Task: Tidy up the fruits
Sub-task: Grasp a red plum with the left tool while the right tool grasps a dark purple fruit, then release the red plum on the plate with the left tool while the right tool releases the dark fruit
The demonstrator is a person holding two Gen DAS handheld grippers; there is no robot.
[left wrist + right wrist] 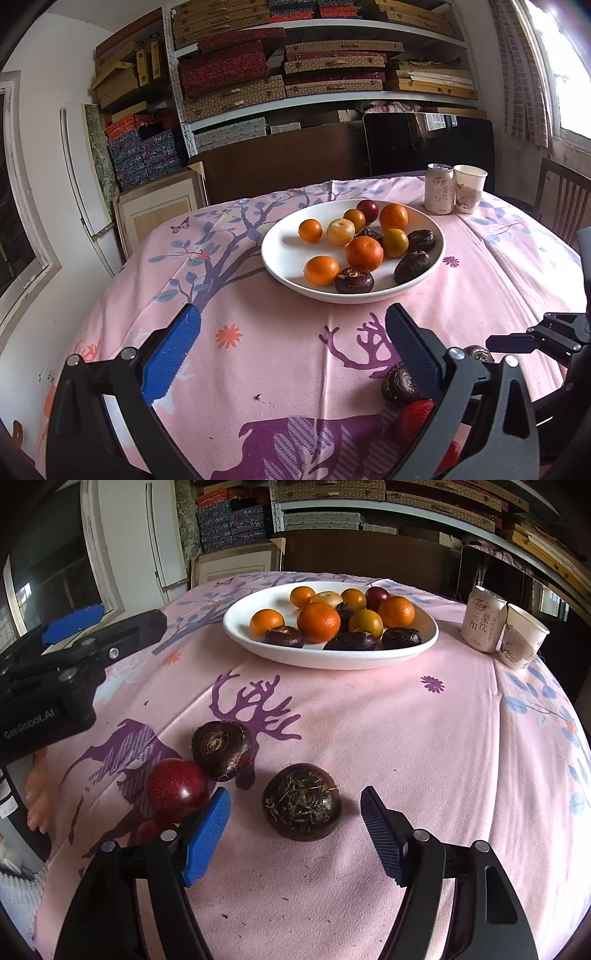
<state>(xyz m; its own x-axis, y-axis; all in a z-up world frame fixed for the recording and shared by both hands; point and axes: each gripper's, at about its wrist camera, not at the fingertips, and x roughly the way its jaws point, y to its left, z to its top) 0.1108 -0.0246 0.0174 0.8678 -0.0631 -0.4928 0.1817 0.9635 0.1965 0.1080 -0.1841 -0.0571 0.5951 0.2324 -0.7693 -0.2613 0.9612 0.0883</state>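
Observation:
A white plate [280, 254] holds several oranges, dark water chestnuts and a red plum; it also shows in the right wrist view [240, 627]. On the pink cloth lie two loose water chestnuts [301, 801] [222, 750] and a red plum [177, 789]. My right gripper [295, 830] is open, its fingers either side of the near chestnut, not touching it. My left gripper [291, 350] is open and empty over bare cloth; a chestnut [400, 384] and the plum [413, 421] sit behind its right finger [413, 350]. The left gripper's body also shows in the right wrist view at left [74, 657].
A drink can [439, 188] and a paper cup [469, 188] stand at the table's back right, also in the right wrist view [484, 620] [522, 642]. Shelves of boxes, a dark chair back and a window lie behind the round table [443, 757].

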